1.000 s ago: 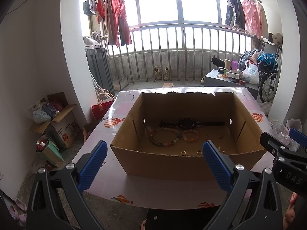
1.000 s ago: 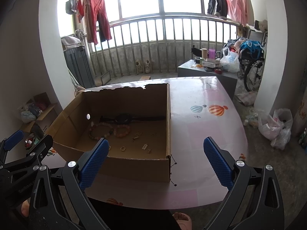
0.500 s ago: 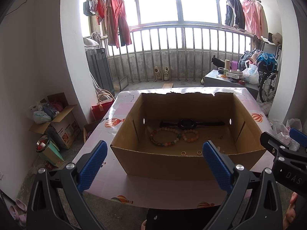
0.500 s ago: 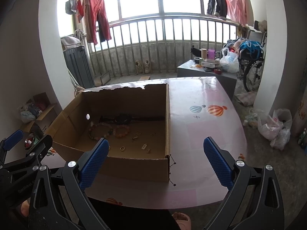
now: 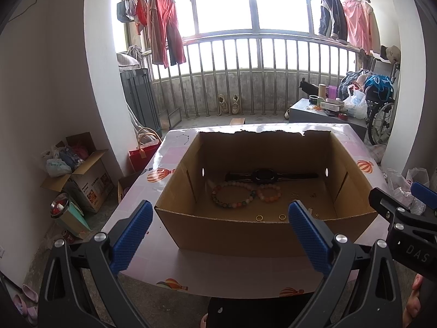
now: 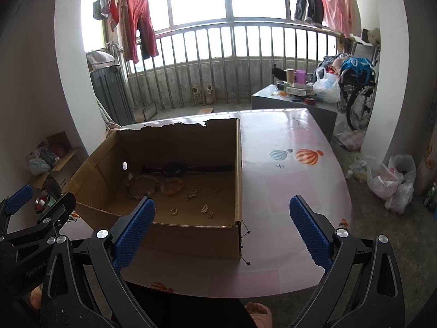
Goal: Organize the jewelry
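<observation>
An open cardboard box sits on the pink table. Inside lie a black watch, a green-and-pink bead bracelet, a smaller orange bead bracelet, gold rings and small earrings. My left gripper hangs open before the box's near wall, holding nothing. My right gripper is open too, near the box's right front corner, empty. Each gripper shows at the edge of the other's view.
The table has balloon prints and bare surface right of the box. Beyond stand a balcony railing, hanging clothes, a grey side table with clutter and a wheelchair. Cardboard boxes and bags sit on the floor at left.
</observation>
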A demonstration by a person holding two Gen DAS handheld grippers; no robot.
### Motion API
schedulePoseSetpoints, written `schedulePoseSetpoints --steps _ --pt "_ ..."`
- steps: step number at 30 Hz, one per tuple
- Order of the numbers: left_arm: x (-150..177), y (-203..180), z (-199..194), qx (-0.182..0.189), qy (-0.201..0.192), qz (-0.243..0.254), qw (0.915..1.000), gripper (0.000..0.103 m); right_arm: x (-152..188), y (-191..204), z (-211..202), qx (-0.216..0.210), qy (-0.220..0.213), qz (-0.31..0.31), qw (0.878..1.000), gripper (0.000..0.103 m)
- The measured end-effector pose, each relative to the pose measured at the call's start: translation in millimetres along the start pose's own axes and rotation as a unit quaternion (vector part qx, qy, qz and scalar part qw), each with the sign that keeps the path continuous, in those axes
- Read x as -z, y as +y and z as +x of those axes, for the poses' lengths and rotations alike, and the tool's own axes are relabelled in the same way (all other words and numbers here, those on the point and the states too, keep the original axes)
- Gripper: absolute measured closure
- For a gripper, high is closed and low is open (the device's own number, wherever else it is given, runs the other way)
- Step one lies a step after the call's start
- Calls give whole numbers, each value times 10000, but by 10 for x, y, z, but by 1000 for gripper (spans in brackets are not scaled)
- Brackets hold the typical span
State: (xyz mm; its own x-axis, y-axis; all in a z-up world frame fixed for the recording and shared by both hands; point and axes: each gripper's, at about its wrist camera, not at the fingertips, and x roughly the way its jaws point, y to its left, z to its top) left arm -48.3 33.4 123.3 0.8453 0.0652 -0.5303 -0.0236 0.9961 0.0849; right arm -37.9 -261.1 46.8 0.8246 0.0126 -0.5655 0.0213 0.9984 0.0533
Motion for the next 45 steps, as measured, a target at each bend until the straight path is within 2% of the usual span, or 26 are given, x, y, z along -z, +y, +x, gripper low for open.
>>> schedulePoseSetpoints --steps 45 --pt "2 55 56 2 49 19 10000 5 -3 12 -1 15 9 4 10000 8"
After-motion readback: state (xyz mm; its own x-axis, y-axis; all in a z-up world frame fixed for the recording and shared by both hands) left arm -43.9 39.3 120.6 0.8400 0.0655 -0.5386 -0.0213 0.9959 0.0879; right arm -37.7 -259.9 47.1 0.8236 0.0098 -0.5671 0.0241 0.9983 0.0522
